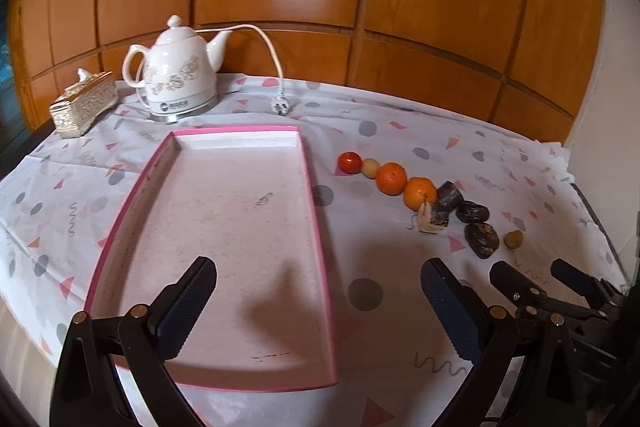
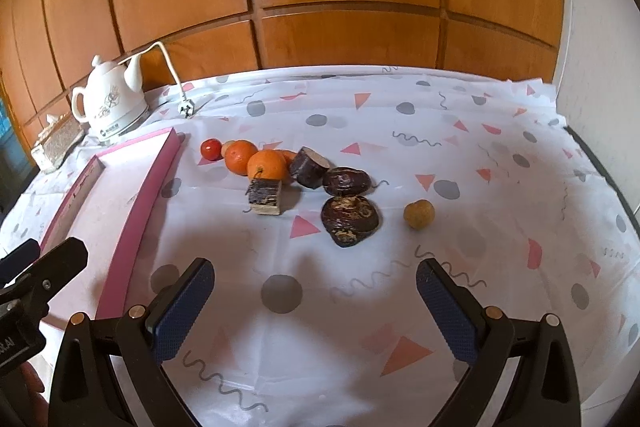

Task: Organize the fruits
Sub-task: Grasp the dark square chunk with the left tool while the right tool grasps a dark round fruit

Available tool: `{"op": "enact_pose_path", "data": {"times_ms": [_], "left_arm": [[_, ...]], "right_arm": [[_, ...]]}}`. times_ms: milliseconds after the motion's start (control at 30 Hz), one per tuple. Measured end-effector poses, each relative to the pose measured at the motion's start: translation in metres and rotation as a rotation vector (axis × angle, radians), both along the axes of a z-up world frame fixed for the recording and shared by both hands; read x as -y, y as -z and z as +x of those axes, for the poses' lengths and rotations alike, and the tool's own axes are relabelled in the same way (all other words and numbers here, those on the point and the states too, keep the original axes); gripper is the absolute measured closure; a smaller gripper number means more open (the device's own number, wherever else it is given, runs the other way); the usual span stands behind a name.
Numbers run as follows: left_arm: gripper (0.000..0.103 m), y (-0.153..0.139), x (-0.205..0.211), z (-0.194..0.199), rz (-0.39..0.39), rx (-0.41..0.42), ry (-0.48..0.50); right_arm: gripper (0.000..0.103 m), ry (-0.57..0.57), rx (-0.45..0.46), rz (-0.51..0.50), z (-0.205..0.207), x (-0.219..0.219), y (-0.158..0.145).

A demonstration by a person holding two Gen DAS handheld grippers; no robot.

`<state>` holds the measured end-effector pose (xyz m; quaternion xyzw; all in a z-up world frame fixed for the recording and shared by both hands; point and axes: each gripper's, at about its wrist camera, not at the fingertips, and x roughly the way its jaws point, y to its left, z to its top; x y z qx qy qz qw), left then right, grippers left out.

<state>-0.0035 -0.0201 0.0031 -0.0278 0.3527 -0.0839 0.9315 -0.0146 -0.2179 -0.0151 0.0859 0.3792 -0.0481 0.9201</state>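
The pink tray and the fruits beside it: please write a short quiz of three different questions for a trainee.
1. True or false: the pink tray already holds a fruit.
2. Multiple choice: which thing lies at the far end of the row of fruits, nearest the kettle? A) the tomato B) an orange C) the small yellow-brown fruit
3. Fill in: the fingers of the left gripper and of the right gripper stand ____ and hold nothing.

Key:
1. False: the tray is bare and every fruit lies on the tablecloth.
2. A
3. open
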Motion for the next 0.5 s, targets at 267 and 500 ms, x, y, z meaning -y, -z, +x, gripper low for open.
{"op": "enact_pose_path", "data": {"times_ms": [267,500], "left_arm": [[0.0,0.007,0.01,0.013,-0.028,-0.077,0.047],[0.002,0.004,0.022,0.021,-0.062,-0.094,0.093]], "right_arm": [[0.014,0.041,0.007,0.042,0.001,0.031,0.006],[0.04,0.017,-0.002,0.04,0.007,0.043,0.011]]}}
